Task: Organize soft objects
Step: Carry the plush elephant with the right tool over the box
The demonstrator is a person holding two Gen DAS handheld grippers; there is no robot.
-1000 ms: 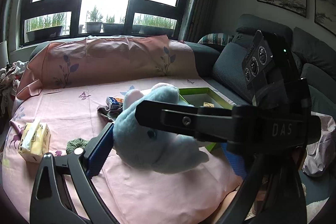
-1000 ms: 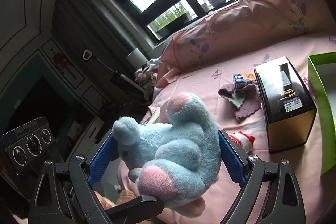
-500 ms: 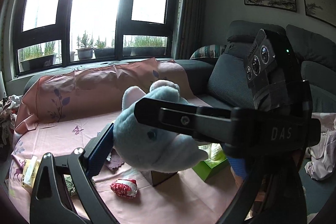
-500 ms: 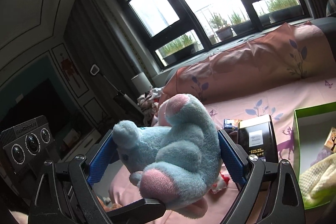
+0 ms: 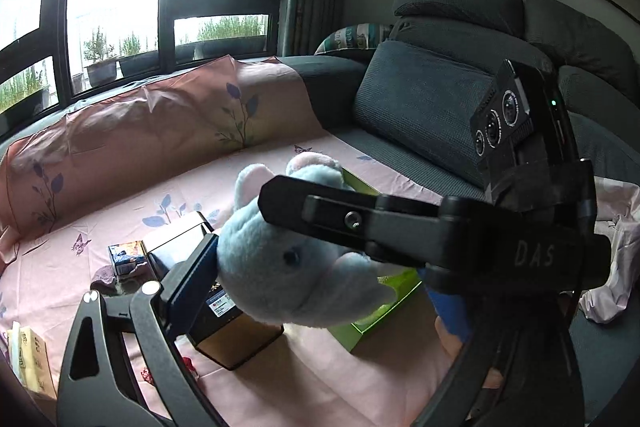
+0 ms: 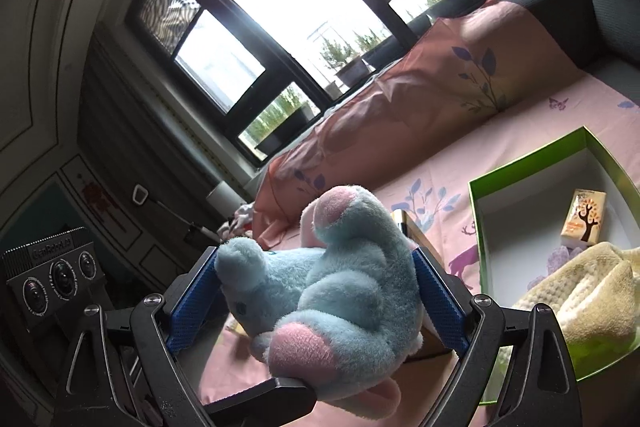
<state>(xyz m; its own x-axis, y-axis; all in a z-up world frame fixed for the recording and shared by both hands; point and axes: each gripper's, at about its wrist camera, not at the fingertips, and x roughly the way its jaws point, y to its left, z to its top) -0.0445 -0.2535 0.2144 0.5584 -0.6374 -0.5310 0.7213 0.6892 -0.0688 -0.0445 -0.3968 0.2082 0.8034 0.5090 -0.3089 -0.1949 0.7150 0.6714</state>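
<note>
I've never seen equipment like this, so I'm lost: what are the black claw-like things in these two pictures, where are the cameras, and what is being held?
There is no robot here. A person carries two hand-held clamps, each with a wide-angle camera looking along its fingers. One picture comes from the left gripper, the other from the right gripper. Both are closed on the same blue plush toy, which hangs above a sofa covered by a pink sheet. In the left view, the black bar crossing the toy is the right gripper. On the sheet sit a green box holding a cream knitted item and a small packet, and a black and gold box.
</note>
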